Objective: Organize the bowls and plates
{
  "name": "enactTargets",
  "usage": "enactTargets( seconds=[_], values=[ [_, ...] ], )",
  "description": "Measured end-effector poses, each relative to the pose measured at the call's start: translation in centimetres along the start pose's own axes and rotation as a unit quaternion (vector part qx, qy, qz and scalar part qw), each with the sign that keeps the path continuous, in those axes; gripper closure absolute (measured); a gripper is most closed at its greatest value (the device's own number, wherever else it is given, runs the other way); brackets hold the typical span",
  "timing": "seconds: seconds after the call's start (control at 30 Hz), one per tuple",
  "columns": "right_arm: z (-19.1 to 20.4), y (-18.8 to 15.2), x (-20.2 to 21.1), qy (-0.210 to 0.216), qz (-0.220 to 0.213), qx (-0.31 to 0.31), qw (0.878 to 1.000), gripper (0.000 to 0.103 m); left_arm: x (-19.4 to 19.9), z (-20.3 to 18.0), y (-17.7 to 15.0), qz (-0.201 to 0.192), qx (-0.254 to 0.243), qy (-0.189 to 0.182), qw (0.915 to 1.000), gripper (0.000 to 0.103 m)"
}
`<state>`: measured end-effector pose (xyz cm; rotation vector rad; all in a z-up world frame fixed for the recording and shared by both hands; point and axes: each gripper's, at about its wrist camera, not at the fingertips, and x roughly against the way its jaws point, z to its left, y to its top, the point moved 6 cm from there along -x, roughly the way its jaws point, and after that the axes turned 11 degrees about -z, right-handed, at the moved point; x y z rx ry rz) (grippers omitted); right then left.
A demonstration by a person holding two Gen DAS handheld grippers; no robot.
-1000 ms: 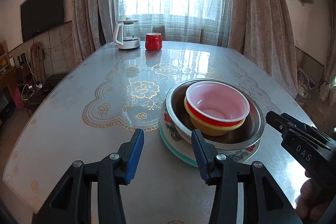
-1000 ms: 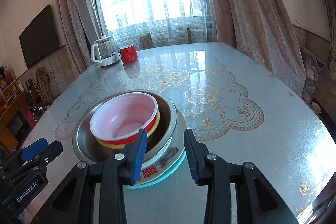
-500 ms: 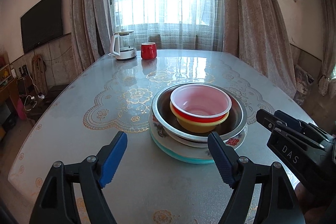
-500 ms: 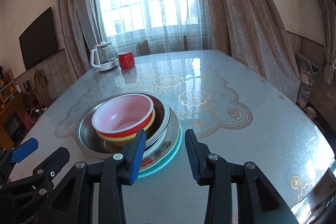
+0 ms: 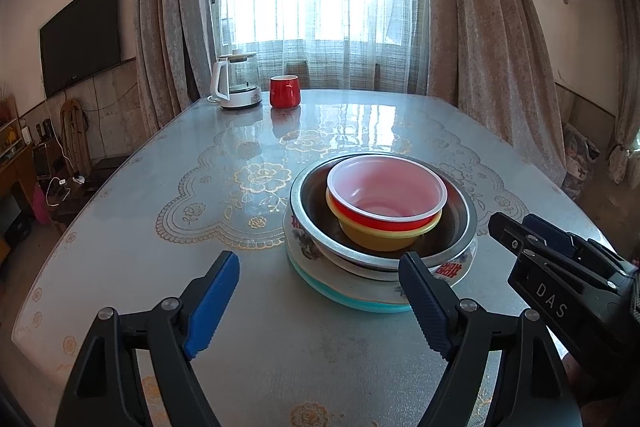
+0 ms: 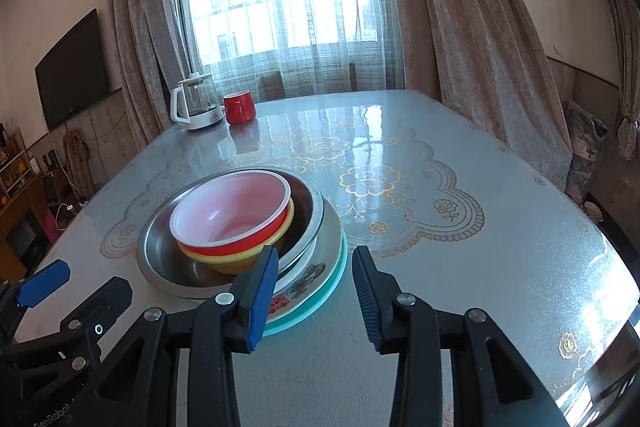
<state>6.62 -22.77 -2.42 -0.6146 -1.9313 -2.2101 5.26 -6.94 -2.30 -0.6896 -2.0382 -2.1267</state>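
Table (image 5: 280,367): teal plate (image 5: 340,297) mostly hidden under stack; left tool (image 5: 318,297) just spread, right tool (image 6: 314,291) parted, both empty.

The left gripper (image 5: 316,303) has just spread its jaws wide with nothing between them, and seems to have drawn back from the stacked bowls (image 5: 384,203).

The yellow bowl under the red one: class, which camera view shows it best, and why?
The left wrist view. There the yellow bowl shows its rim and most of its near wall inside the steel basin. In the right wrist view only its rim and some wall show, partly behind a gripper finger.
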Motion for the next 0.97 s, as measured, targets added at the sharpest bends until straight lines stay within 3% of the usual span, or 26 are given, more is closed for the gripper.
enactTargets(
  seconds=[0.63, 0.97],
  values=[
    [0.4, -0.8, -1.1, -0.001, 0.010, 0.009, 1.000, 0.064, -0.7, 0.4, -0.2, 0.005, 0.010, -0.004, 0.9999, 0.021],
    [0.5, -1.1, -1.4, 0.000, 0.014, 0.012, 1.000, 0.064, -0.4, 0.8, 0.5, -0.022, 0.021, -0.008, 0.9995, 0.021]
  ],
)
